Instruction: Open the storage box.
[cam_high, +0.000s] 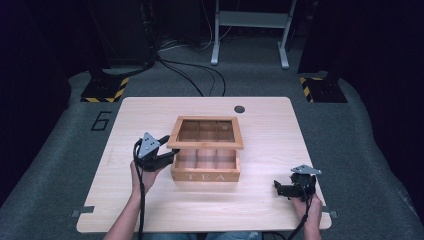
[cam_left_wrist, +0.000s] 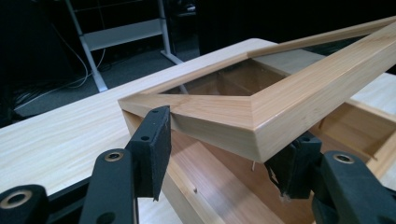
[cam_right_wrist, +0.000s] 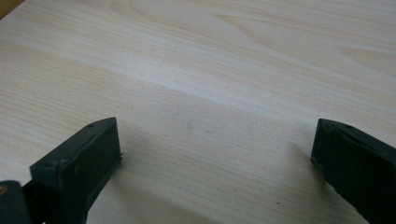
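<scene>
- High view: a wooden tea box, marked "TEA" on its front, is seen near the middle of the pale wooden table. Its lid, a wooden frame around a clear pane, is raised at the front and tilted, with the open compartments visible beneath it.
- The left tool is held at the front left corner of the lid, with its black jaws reaching in from the left. The left hand is seen just behind it, and a cable is trailed down along the forearm.
- The right tool is held low over the table near the front right edge, well apart from the box, with the right hand behind it.
- A dark round hole is seen in the table behind the box.
- Left gripper view: the corner of the lid is gripped between the 2 jaws of the left tool, which are partly closed and pressed on either side of the frame. The lid is lifted clear of the box wall below it.
- Right gripper view: the 2 jaws of the right tool are spread wide, with nothing between them. Bare table is seen beneath and beyond them.
</scene>
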